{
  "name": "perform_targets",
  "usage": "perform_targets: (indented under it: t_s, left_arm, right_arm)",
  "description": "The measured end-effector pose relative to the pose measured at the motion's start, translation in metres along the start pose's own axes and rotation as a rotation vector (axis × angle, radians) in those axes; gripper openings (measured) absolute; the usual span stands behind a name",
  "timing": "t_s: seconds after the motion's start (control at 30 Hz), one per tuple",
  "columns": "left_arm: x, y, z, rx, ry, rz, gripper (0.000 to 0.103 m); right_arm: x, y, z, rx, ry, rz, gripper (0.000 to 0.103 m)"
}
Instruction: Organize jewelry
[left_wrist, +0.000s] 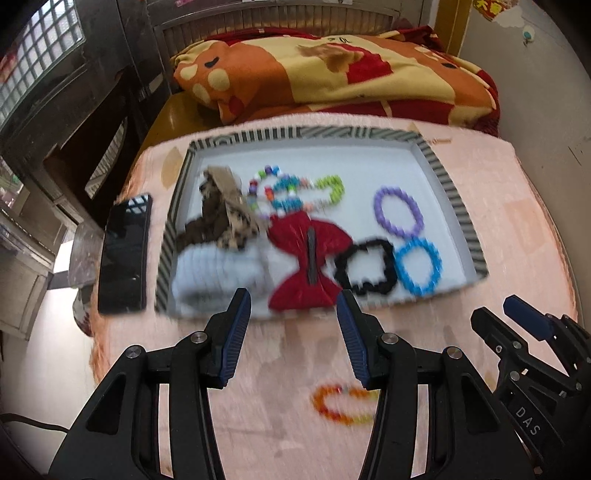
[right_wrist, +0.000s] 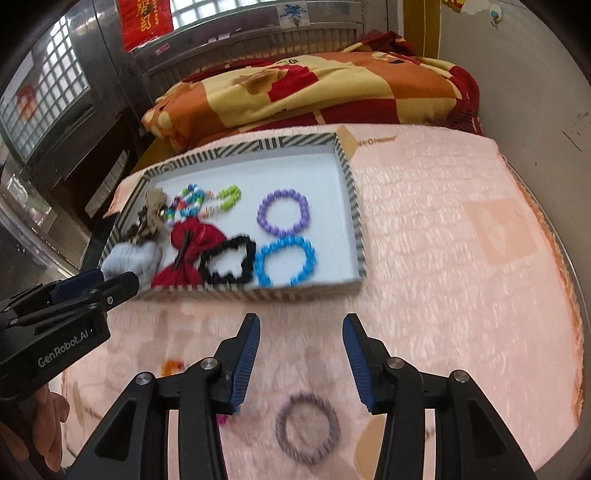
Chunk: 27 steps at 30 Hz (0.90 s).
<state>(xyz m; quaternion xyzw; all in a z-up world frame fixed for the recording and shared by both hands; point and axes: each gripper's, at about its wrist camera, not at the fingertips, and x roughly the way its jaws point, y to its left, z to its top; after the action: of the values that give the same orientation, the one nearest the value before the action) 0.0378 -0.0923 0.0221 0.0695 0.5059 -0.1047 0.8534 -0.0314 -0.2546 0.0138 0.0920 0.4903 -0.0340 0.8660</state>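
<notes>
A striped tray with a white floor lies on the pink fleece. It holds a purple bead bracelet, a blue bead bracelet, a black scrunchie, a red bow, a white scrunchie, a leopard scrunchie and mixed coloured beads. My left gripper hangs open and empty just short of the tray's near wall. Below it an orange-yellow bead bracelet lies on the fleece. My right gripper is open and empty above a purple hair ring.
A black phone lies left of the tray. An orange and red blanket is piled behind it. The pink fleece stretches wide to the tray's right. A hand grips the left gripper's handle. A bit of orange beads shows.
</notes>
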Motion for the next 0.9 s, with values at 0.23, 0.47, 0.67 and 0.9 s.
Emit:
perform_targets:
  t_s: [0.23,0.47,0.67,0.9]
  left_arm:
    - [-0.018,-0.01,-0.041,-0.004,0.005,0.003,0.048]
    - [-0.035,-0.017,-0.069,-0.018,0.003,-0.003,0.048]
    - [-0.046,-0.021,-0.085,-0.027,0.001,-0.008,0.048]
    - [-0.051,-0.022,-0.097,-0.032,0.001,-0.004,0.048]
  right_arm:
    - [-0.019,-0.005,-0.033,-0.022,0.009,0.005,0.05]
    - [-0.037,-0.013,-0.058,-0.025,0.009,0.001,0.05]
    - [-0.048,-0.018,-0.073,-0.025,0.003,-0.001,0.055]
    - [-0.054,-0.022,-0.083,-0.016,0.005,0.004,0.055]
